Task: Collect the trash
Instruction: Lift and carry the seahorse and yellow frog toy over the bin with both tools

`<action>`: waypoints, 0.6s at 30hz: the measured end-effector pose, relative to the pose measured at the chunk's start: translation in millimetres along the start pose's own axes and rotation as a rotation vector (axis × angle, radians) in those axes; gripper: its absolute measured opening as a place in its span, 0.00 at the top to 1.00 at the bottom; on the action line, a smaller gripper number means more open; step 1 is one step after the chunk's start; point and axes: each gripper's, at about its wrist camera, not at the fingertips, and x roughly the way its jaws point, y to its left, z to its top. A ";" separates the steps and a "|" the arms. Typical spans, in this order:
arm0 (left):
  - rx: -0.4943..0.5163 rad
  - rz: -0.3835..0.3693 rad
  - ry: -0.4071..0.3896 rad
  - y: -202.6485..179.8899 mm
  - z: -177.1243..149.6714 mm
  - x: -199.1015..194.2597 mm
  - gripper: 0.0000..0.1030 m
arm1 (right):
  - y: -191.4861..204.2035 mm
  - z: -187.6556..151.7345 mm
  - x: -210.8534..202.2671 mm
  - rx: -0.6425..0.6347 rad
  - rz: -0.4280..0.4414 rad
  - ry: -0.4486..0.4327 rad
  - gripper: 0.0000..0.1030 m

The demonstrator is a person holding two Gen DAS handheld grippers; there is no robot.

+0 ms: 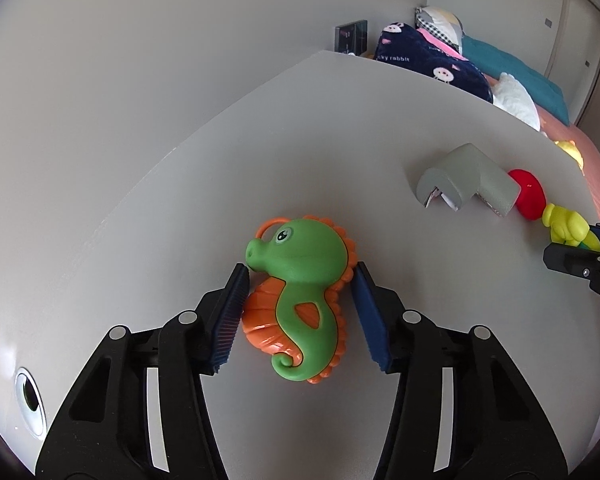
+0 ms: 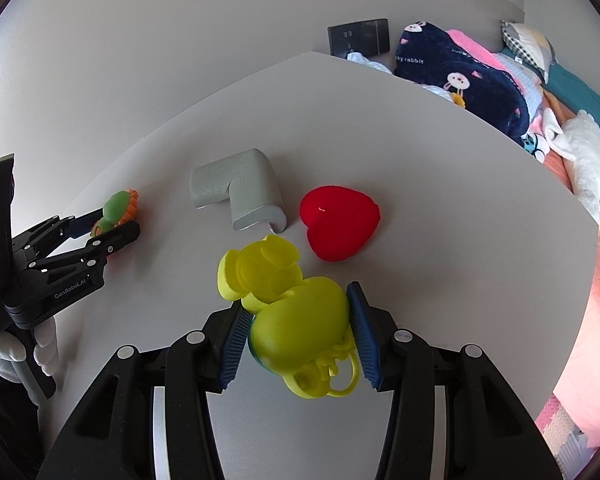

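Note:
A green and orange seahorse toy [image 1: 300,292] lies on the grey table [image 1: 340,128] between the blue pads of my left gripper [image 1: 300,276]; the left pad touches it and the right pad stands just beside it. My right gripper [image 2: 296,300] has its pads against a yellow-green toy [image 2: 296,320] on the table. A grey foam corner guard [image 1: 466,178] [image 2: 240,190] and a red plush heart [image 2: 340,226] [image 1: 528,194] lie beyond. The left gripper also shows in the right wrist view [image 2: 116,218] around the seahorse [image 2: 116,208].
A bed with a navy rabbit blanket [image 2: 460,80], pillows and white plush [image 2: 584,160] lies past the table's far right edge. A wall runs along the table's left side, with a dark socket panel [image 2: 358,36]. A cable hole [image 1: 30,396] sits in the table at the near left.

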 end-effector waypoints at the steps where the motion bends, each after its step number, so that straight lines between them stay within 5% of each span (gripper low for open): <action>1: 0.001 0.002 0.002 -0.2 -0.3 -0.7 0.52 | -1.2 0.2 -1.2 0.002 -0.002 -0.002 0.52; 18: 0.058 -0.034 -0.036 -43.4 -10.0 -36.5 0.52 | -16.6 -15.1 -41.1 0.039 -0.008 -0.033 0.52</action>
